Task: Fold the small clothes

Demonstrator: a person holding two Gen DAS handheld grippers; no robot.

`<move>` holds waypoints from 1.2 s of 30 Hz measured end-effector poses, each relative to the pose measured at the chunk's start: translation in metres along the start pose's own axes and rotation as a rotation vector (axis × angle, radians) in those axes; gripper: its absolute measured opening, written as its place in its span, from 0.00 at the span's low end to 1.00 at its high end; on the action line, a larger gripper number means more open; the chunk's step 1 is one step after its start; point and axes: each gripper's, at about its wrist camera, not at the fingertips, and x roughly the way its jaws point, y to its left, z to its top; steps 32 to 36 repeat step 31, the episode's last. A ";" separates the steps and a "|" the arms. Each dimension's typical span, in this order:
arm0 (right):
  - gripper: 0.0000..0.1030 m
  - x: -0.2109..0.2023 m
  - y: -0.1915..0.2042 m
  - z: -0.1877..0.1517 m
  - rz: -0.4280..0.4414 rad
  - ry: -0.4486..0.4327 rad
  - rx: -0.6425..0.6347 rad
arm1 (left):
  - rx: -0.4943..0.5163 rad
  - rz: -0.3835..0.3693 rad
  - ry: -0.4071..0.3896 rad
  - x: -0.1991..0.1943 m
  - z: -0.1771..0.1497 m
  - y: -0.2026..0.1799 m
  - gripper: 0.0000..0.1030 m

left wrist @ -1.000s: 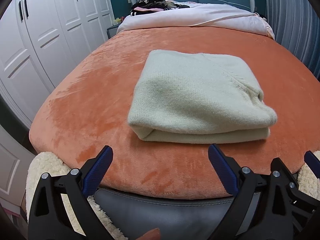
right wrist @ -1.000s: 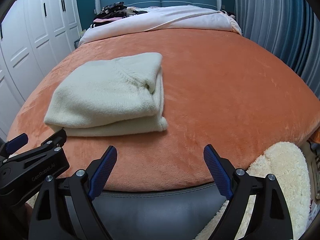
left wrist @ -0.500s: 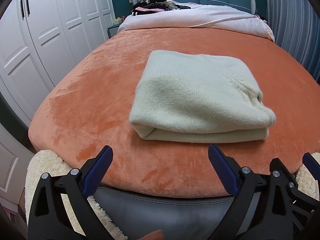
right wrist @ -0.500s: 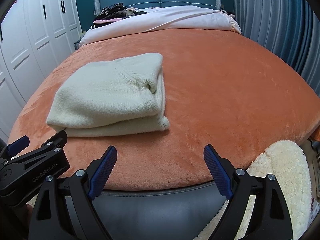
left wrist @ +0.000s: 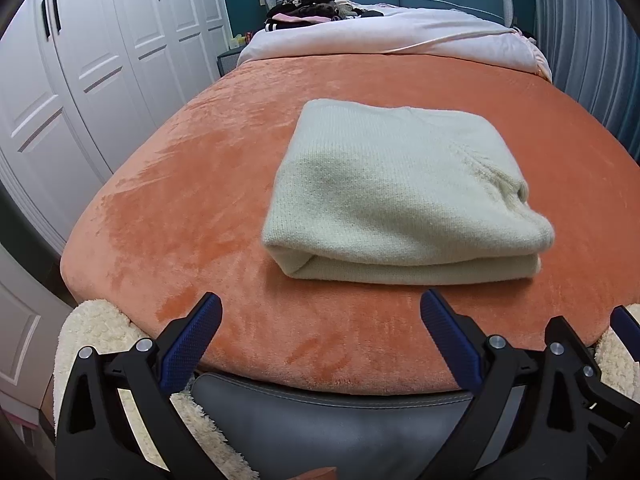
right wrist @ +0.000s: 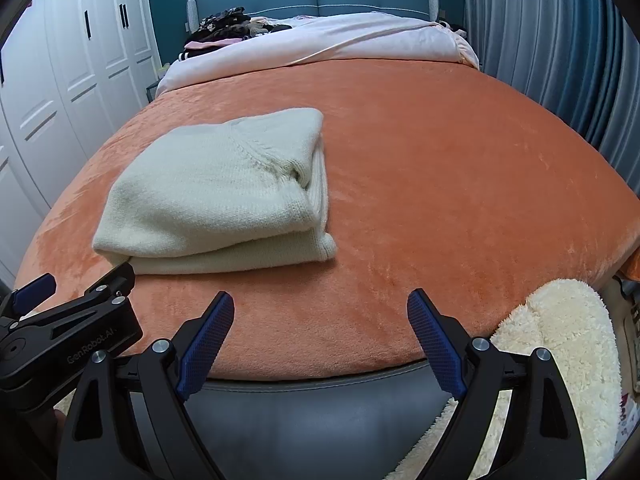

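Observation:
A cream knitted sweater (left wrist: 396, 196) lies folded into a thick rectangle on the orange blanket (left wrist: 192, 200) near the foot of the bed. It also shows in the right wrist view (right wrist: 224, 196), left of centre. My left gripper (left wrist: 320, 320) is open and empty, held just off the bed's foot edge, short of the sweater. My right gripper (right wrist: 320, 316) is open and empty, to the right of the sweater and off the foot edge. The left gripper's body (right wrist: 68, 332) shows at the lower left of the right wrist view.
White wardrobe doors (left wrist: 80, 60) stand along the left. A pile of dark clothes (left wrist: 304, 4) and a pale pink quilt (left wrist: 400, 36) lie at the bed's head. A fluffy cream rug (right wrist: 560, 360) lies below the grey bed end (left wrist: 340, 420). Blue curtains (right wrist: 560, 40) hang on the right.
Both grippers have drifted very slightly; the sweater sits a little further right in both views. The sweater itself has not moved and both grippers stay open.

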 end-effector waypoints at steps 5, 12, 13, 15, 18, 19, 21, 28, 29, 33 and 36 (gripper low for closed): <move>0.84 0.001 -0.002 0.002 0.005 0.001 0.001 | -0.005 0.000 0.001 0.000 0.000 0.000 0.94; 0.84 -0.002 0.003 -0.001 0.002 0.000 -0.003 | 0.000 0.018 -0.006 -0.002 0.000 -0.001 0.94; 0.84 -0.002 0.003 -0.001 0.001 0.001 -0.004 | 0.000 0.020 -0.008 -0.002 0.000 -0.001 0.95; 0.84 -0.002 0.004 -0.001 0.001 0.002 -0.003 | -0.005 0.017 -0.007 -0.001 -0.001 0.000 0.95; 0.84 -0.002 0.006 -0.002 0.000 0.002 -0.006 | -0.013 0.013 -0.005 -0.001 -0.002 0.002 0.95; 0.84 -0.002 0.007 -0.002 -0.001 0.003 -0.007 | -0.014 0.012 -0.007 -0.001 -0.002 0.002 0.95; 0.84 -0.002 0.008 -0.003 0.000 0.003 -0.007 | -0.007 0.017 -0.016 -0.002 -0.003 0.002 0.94; 0.84 0.001 0.009 -0.004 -0.002 0.009 -0.005 | -0.002 0.030 -0.011 -0.001 -0.004 -0.001 0.92; 0.84 0.001 0.009 -0.004 -0.003 0.009 -0.005 | -0.002 0.028 -0.010 -0.001 -0.004 -0.001 0.92; 0.84 0.001 0.010 -0.005 -0.003 0.008 -0.004 | -0.004 0.025 -0.006 -0.001 -0.004 0.000 0.91; 0.84 0.001 0.010 -0.005 -0.003 0.008 -0.004 | -0.004 0.025 -0.006 -0.001 -0.004 0.000 0.91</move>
